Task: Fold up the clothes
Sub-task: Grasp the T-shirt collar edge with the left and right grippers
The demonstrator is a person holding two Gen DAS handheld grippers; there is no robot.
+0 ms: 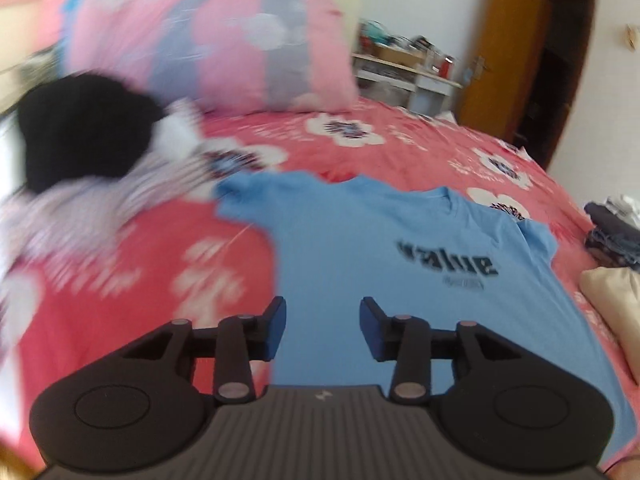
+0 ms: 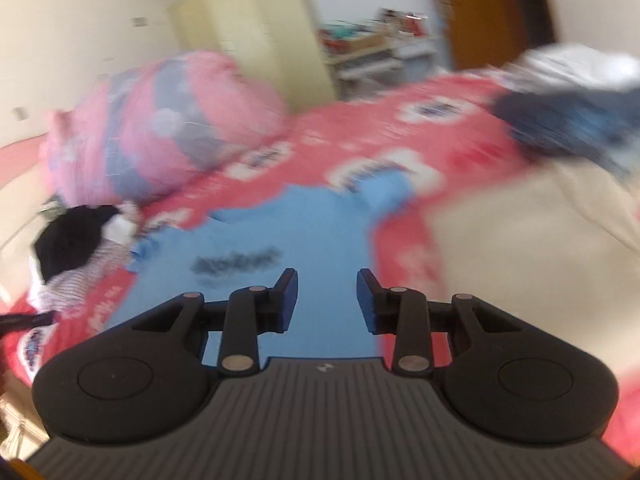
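Note:
A light blue T-shirt [image 1: 360,256] with black lettering lies spread flat on the red flowered bed, collar toward the far side. My left gripper [image 1: 323,322] hovers open over the shirt's near left part, nothing between its blue pads. In the right wrist view the same blue T-shirt [image 2: 312,232] appears blurred, and my right gripper [image 2: 327,300] stands open above its near right edge, holding nothing.
A pile of black and striped clothes [image 1: 84,152] sits left of the shirt. A pink quilt bundle [image 1: 224,36] lies behind. Cream fabric [image 2: 520,240] and dark folded clothes [image 2: 580,124] lie to the right. The red flowered bedsheet [image 1: 400,148] extends toward a wooden door [image 1: 508,52].

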